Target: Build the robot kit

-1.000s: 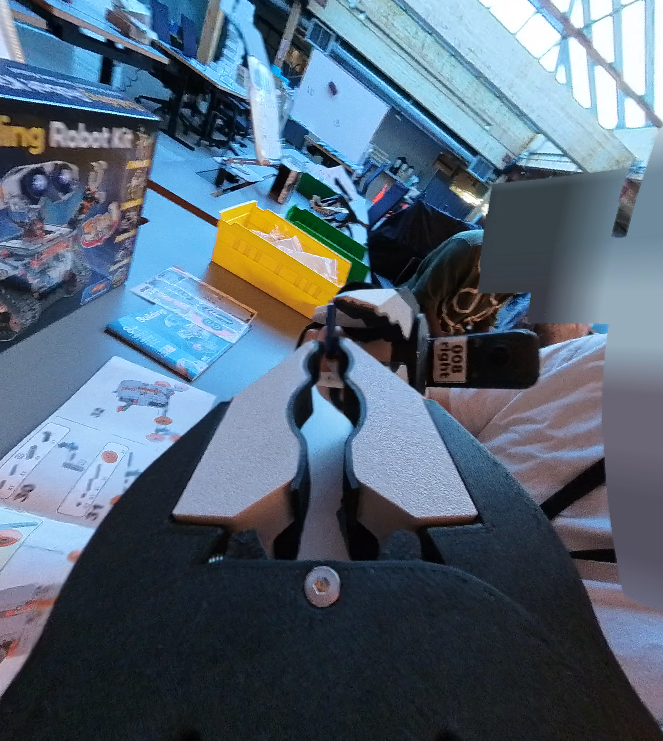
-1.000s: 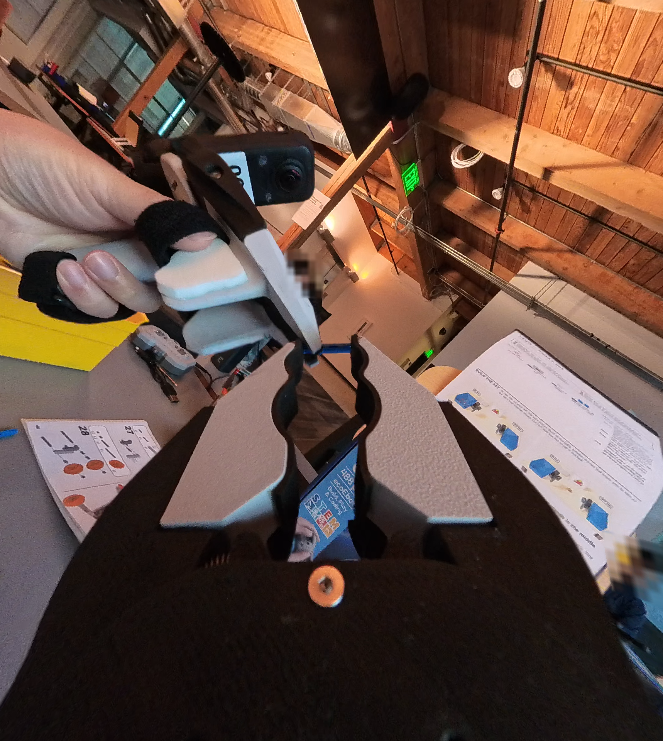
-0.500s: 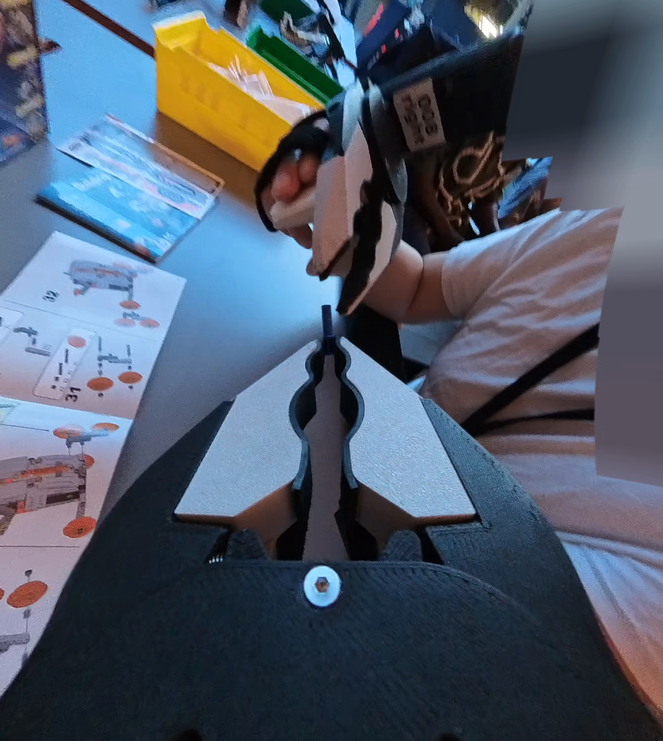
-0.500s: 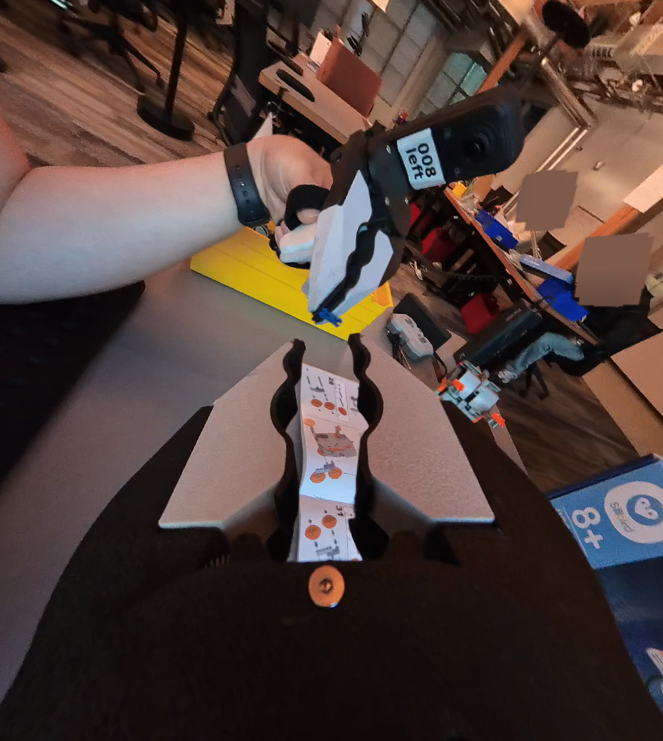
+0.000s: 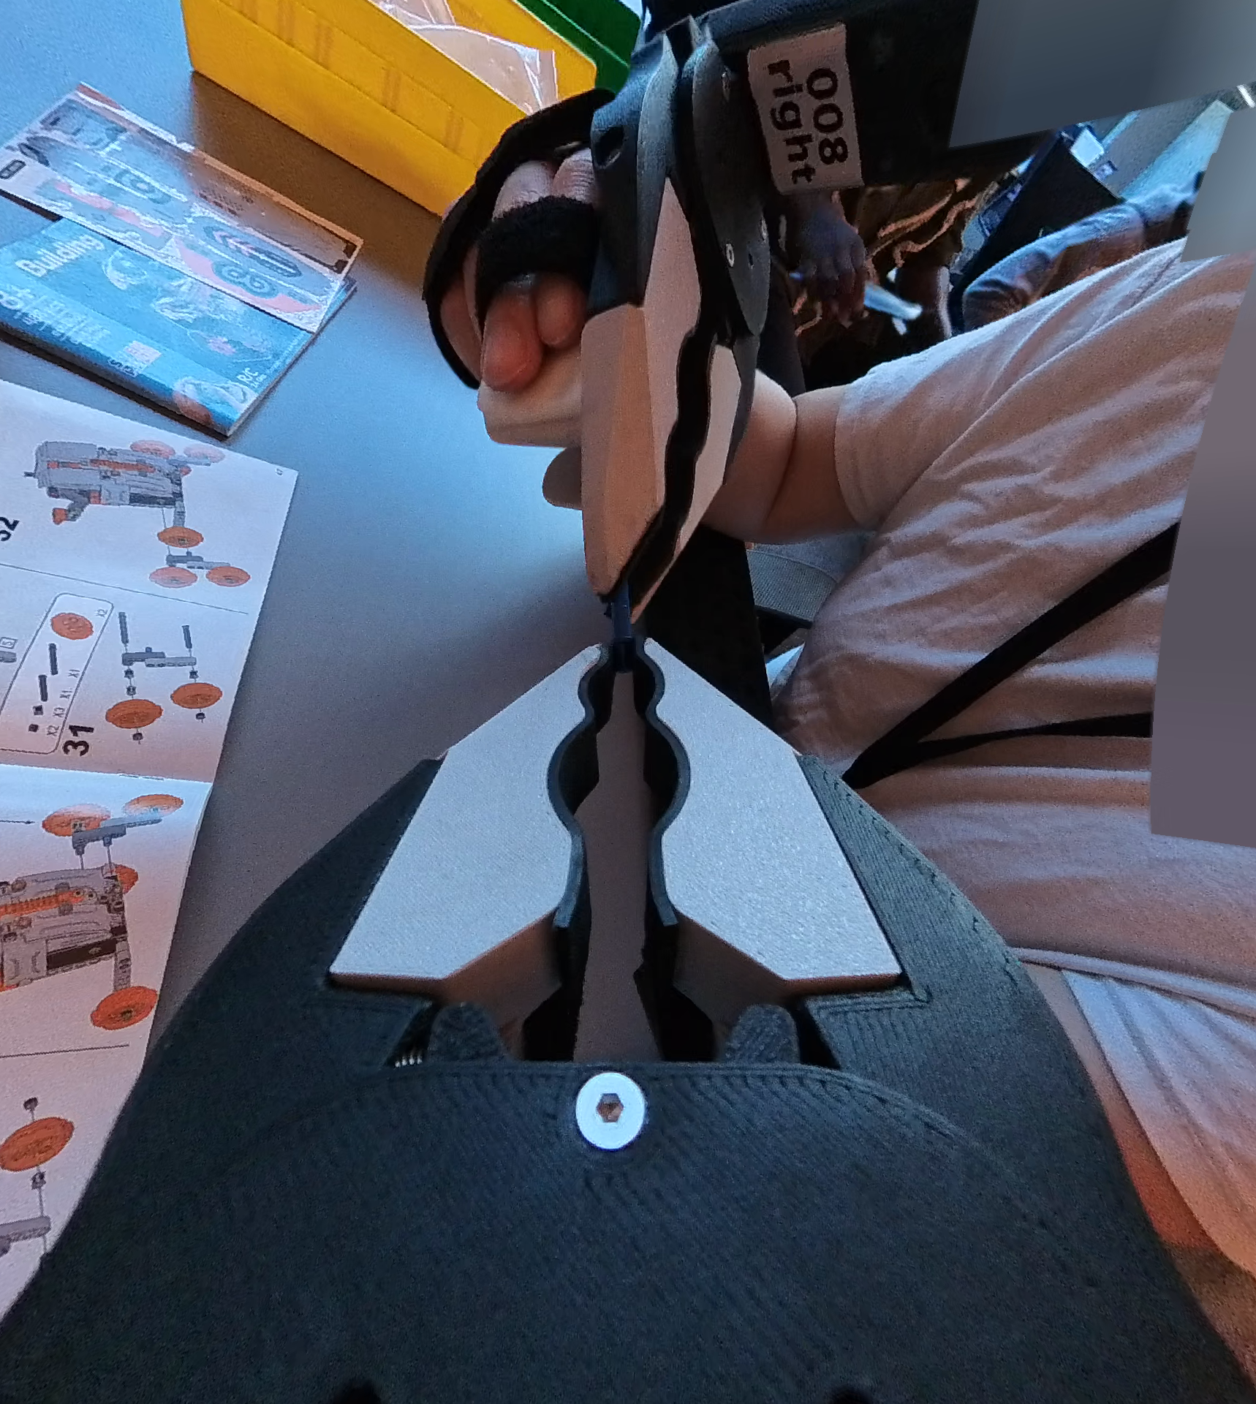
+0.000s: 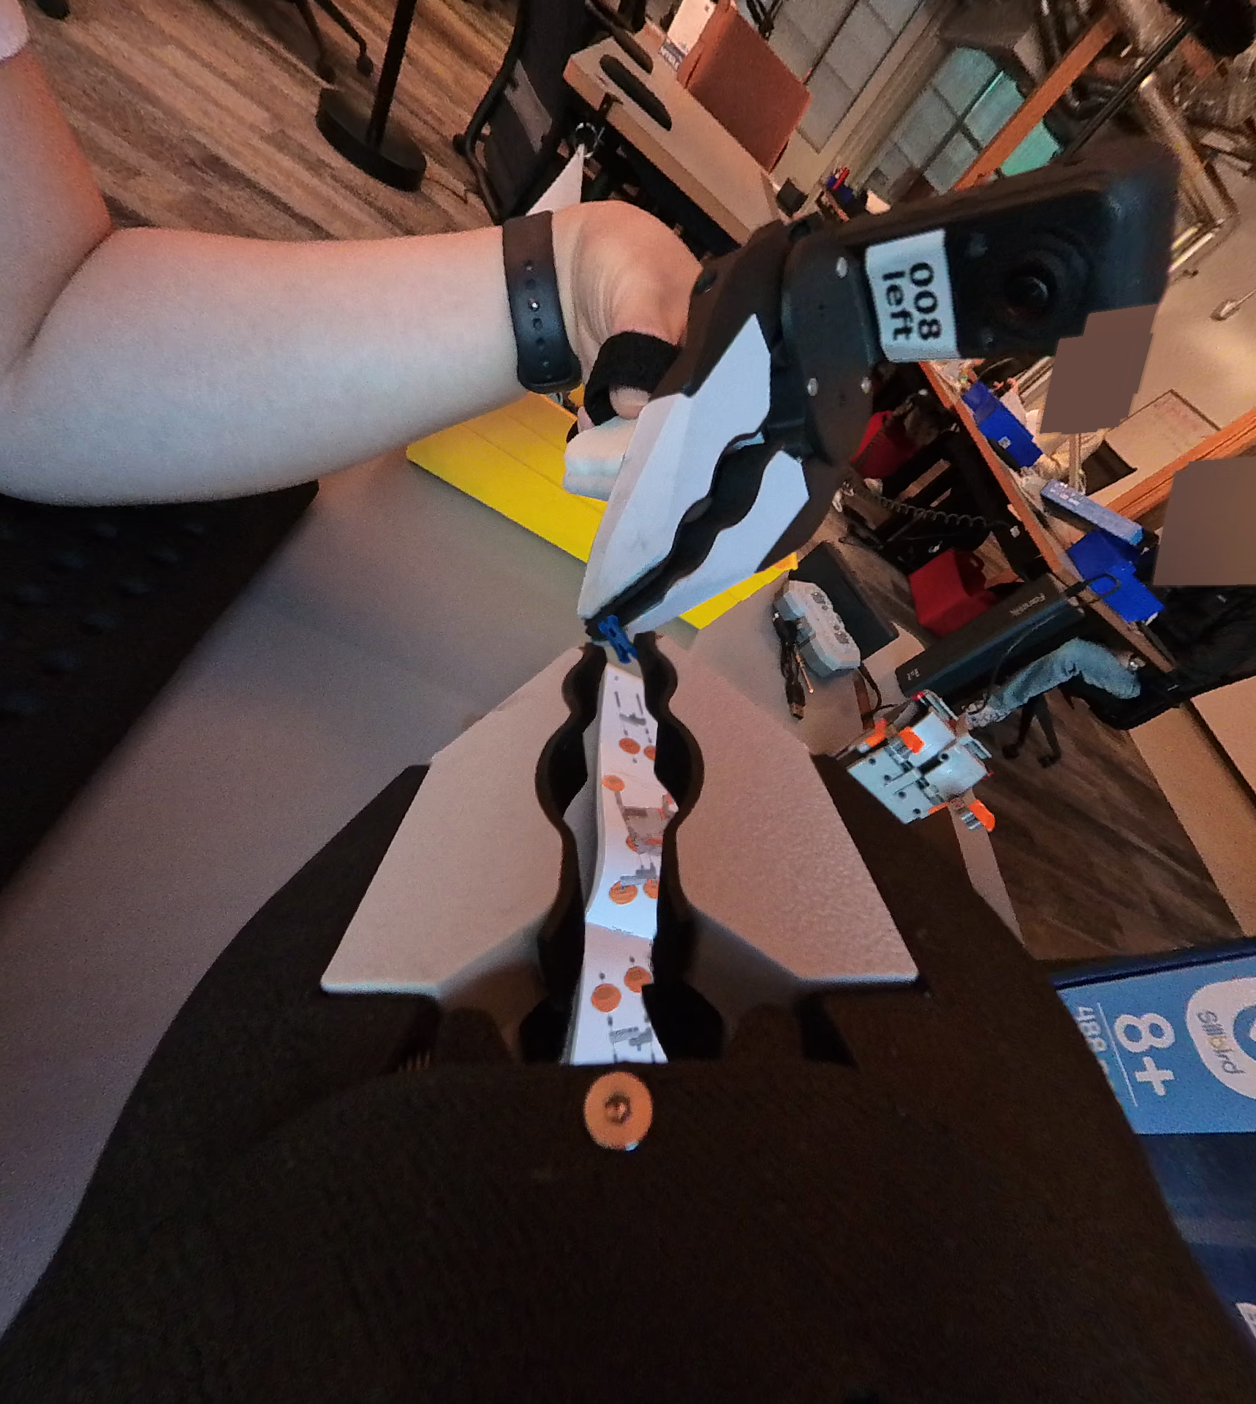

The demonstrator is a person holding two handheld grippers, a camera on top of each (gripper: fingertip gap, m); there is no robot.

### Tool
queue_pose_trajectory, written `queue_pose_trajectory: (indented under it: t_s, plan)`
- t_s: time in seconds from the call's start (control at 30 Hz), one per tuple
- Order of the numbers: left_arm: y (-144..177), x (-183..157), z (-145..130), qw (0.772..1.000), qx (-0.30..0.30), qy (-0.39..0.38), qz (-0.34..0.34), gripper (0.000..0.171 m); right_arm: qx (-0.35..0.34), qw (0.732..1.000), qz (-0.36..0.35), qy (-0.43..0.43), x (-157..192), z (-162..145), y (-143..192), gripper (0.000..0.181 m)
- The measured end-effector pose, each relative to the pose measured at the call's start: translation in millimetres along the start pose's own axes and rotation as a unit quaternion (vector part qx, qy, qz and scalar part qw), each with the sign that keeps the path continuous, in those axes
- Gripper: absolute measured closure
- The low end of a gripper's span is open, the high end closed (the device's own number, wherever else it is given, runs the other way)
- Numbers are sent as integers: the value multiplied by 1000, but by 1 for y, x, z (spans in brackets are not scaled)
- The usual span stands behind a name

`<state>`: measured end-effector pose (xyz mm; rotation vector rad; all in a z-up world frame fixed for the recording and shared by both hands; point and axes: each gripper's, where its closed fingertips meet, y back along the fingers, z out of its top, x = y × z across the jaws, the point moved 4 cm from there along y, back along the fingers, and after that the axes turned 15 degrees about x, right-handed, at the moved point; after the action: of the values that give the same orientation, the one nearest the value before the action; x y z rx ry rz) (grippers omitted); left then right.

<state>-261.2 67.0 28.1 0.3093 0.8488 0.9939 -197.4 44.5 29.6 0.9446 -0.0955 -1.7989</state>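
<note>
While tips meet, both hand-held grippers pinch one blue pin (tilted).

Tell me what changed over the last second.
Half a second ago the right tongs stood clear of the left tongs; now they have come back tip to tip at the small blue piece. Both views have tilted down toward the table. The left tongs stayed shut on the piece; the instruction sheets stayed put.
</note>
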Motion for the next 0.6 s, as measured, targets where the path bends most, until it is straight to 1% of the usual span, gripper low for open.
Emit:
queue_pose_trajectory:
  t_s: [0.1, 0.3, 0.37, 0.43, 0.6]
  plan:
    - [-1, 1, 0, 1000, 3, 0, -4, 170, 5, 1000, 6, 0, 1, -1, -1, 176]
    - [-1, -1, 0, 1000, 1, -5, -7, 170, -1, 1000, 16, -7, 3, 1, 0, 175]
    - [0, -1, 0, 1000, -1, -4, -5, 170, -8, 1000, 16, -12, 2, 3, 0, 172]
    - [0, -1, 0, 1000, -2, -4, -9, 170, -16, 999, 22, -18, 2, 4, 1, 177]
    - [-1, -2, 2, 1000, -3, -11, -8, 170, -21, 999, 31, -30, 1, 4, 3, 177]
